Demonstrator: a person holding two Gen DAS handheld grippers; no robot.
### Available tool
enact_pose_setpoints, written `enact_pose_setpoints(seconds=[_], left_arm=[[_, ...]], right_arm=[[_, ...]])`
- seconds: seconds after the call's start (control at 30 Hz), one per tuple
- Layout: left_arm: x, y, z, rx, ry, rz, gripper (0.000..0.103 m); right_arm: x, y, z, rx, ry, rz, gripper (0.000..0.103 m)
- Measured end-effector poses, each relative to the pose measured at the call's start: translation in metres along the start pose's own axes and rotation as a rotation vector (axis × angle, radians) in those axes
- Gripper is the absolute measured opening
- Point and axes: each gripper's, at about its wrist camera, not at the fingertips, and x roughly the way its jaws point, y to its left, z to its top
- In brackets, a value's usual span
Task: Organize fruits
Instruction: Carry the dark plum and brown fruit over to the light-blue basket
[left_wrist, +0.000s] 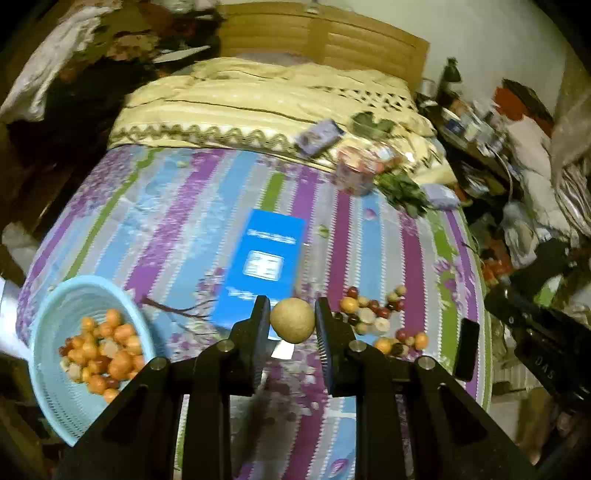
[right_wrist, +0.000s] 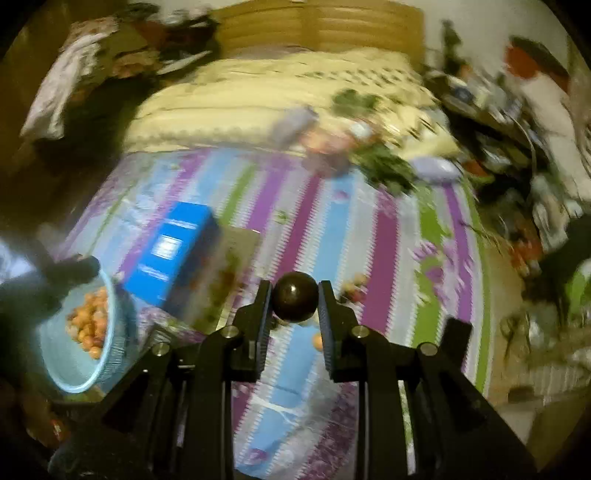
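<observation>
The left gripper (left_wrist: 291, 319) pinches a tan round fruit (left_wrist: 292, 319) between its two fingers, held above the striped purple, blue and green bedspread (left_wrist: 177, 206). The right gripper (right_wrist: 295, 302) clamps a dark, glossy round fruit (right_wrist: 295, 302) in the same way, also raised over the bed; its view is blurred. A light blue basket (left_wrist: 55, 402) sits at the bed's near left corner, partly filled with small orange, red and pale fruits (left_wrist: 103, 350). A loose cluster of similar fruits (left_wrist: 376, 317) lies on the bedspread toward the near right edge. A blue box (left_wrist: 264, 266) rests flat near the middle of the bed, between basket and cluster. A cream blanket (left_wrist: 258, 99) covers the far end, by the wooden headboard (left_wrist: 325, 37).
</observation>
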Motion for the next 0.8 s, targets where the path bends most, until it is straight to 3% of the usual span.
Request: enact_pose_setpoints(seconds=[0.23,0.5,0.8], left_arm=[[-0.027,0.08,0.0,-0.115,-0.023,0.077,0.025],[-0.062,0.193,-0.014,-0.282,-0.047,0.187,0.025],[-0.071,0.299,-0.049,-0.401,0.023,0.233,0.025]], right_arm=[[0.001,0.088,0.022,-0.143,-0.014,0.111,0.025],[0.02,0.201,0.028,-0.305,0.027,0.238,0.025],[0.042,0.302,0.014,-0.419,0.132,0.322,0.025]])
